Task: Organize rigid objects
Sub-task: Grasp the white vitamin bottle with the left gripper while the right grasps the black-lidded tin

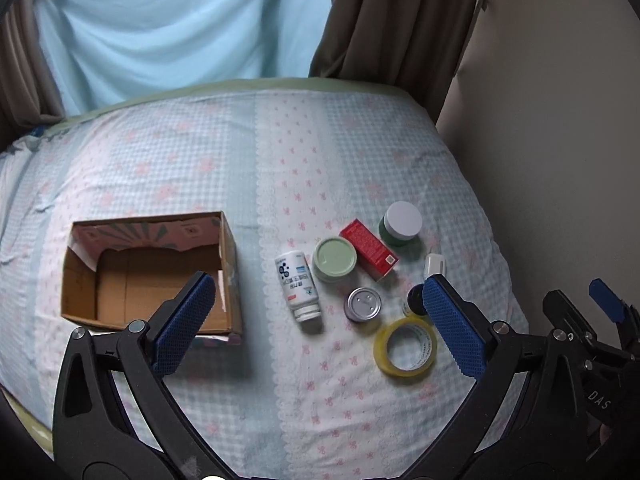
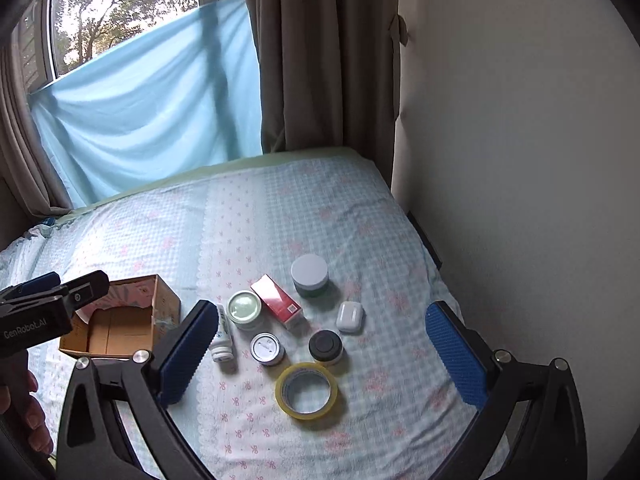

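An open cardboard box (image 1: 148, 272) (image 2: 120, 320) sits on the bed at the left. To its right lie several small items: a white bottle (image 1: 297, 286) (image 2: 222, 336) on its side, a pale green jar (image 1: 335, 259) (image 2: 244, 309), a red carton (image 1: 370, 249) (image 2: 278, 300), a dark jar with a white lid (image 1: 401, 224) (image 2: 310, 274), a silver tin (image 1: 363, 304) (image 2: 267, 348), a black-lidded jar (image 2: 325, 346), a white earbud case (image 2: 349, 316) and a yellow tape roll (image 1: 405, 346) (image 2: 306, 389). My left gripper (image 1: 316, 320) hovers open above them. My right gripper (image 2: 320, 350) is open too, empty.
The bed (image 2: 360, 208) wears a checked blue and pink sheet and ends at a wall (image 2: 520, 160) on the right. Brown curtains (image 2: 320, 60) and a light blue cloth (image 2: 152, 112) hang behind. A hand (image 2: 24, 412) holds the left gripper at the lower left.
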